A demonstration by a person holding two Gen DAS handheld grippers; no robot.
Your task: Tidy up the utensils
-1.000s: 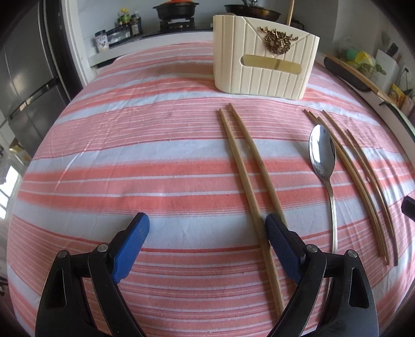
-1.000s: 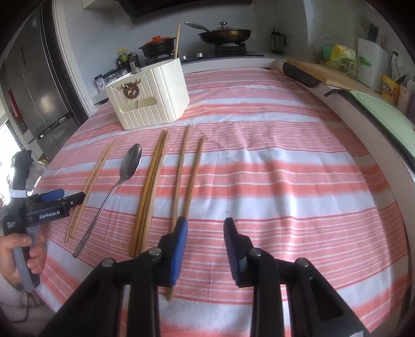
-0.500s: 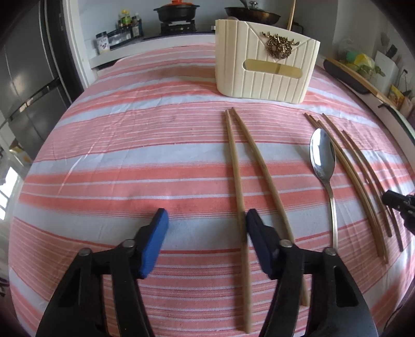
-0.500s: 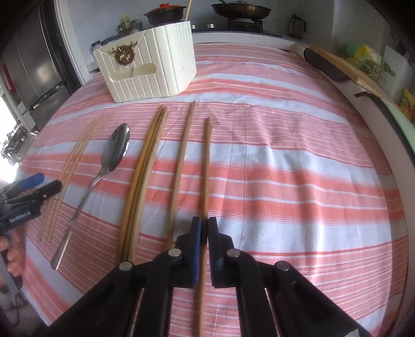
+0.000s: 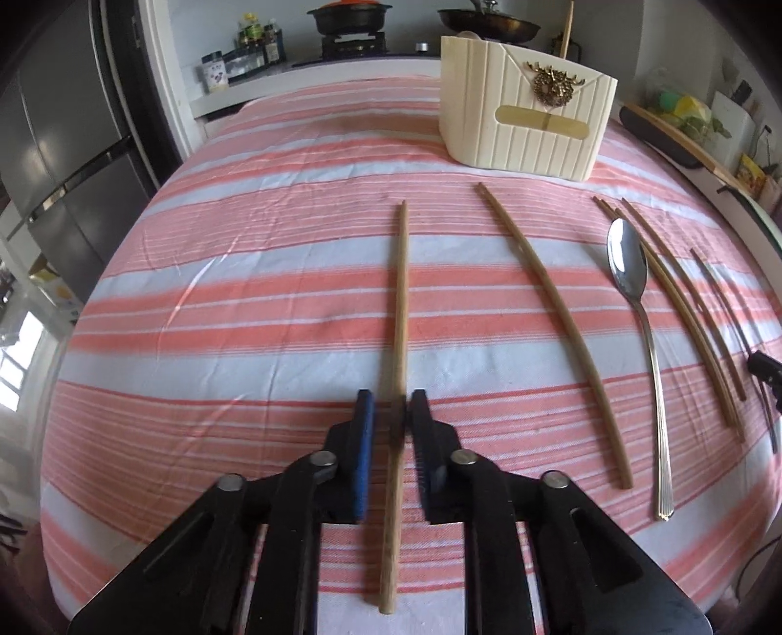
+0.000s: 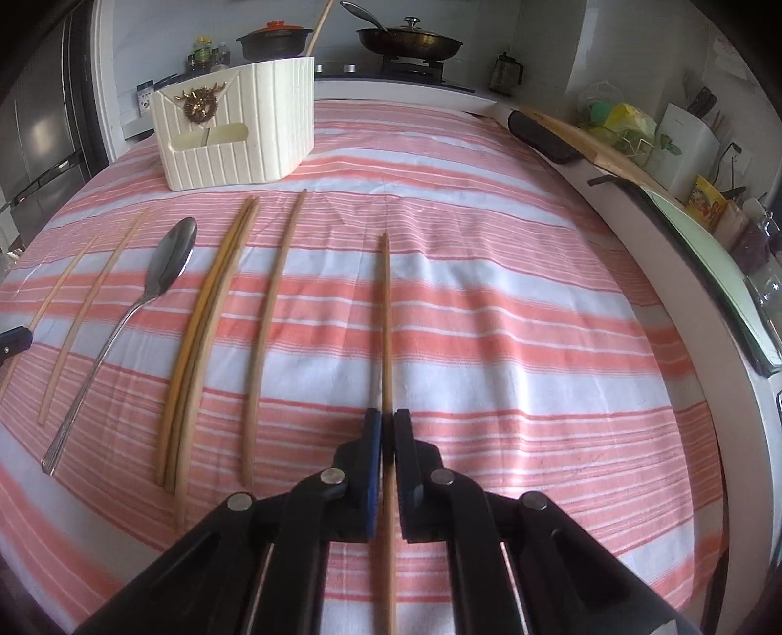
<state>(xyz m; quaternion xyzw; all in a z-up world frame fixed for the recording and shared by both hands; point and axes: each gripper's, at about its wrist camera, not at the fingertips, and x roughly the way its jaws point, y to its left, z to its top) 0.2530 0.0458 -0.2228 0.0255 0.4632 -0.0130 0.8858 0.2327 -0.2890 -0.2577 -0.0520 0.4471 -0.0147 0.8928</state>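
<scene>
My left gripper (image 5: 391,415) is shut on a wooden chopstick (image 5: 400,303) that points away along the striped cloth. My right gripper (image 6: 387,430) is shut on another wooden chopstick (image 6: 386,317), lifted a little off the cloth. Loose on the cloth lie a single chopstick (image 5: 552,322), a metal spoon (image 5: 630,273) and more chopsticks (image 5: 684,303). In the right wrist view the spoon (image 6: 166,264), a chopstick pair (image 6: 210,312) and a single chopstick (image 6: 273,293) lie to the left. The cream utensil holder (image 5: 523,122) stands at the back, also in the right wrist view (image 6: 234,132).
The table has a pink and white striped cloth (image 5: 244,293). Behind it a counter carries a stove with a pot (image 5: 349,14) and a pan (image 6: 408,41). A fridge (image 5: 58,122) stands at the left. A board and clutter (image 6: 611,146) line the right edge.
Both grippers closed, each on a chopstick. The left one moved right over its chopstick and shut on it. The right one shut earlier and has raised its chopstick away from its neighbour.
</scene>
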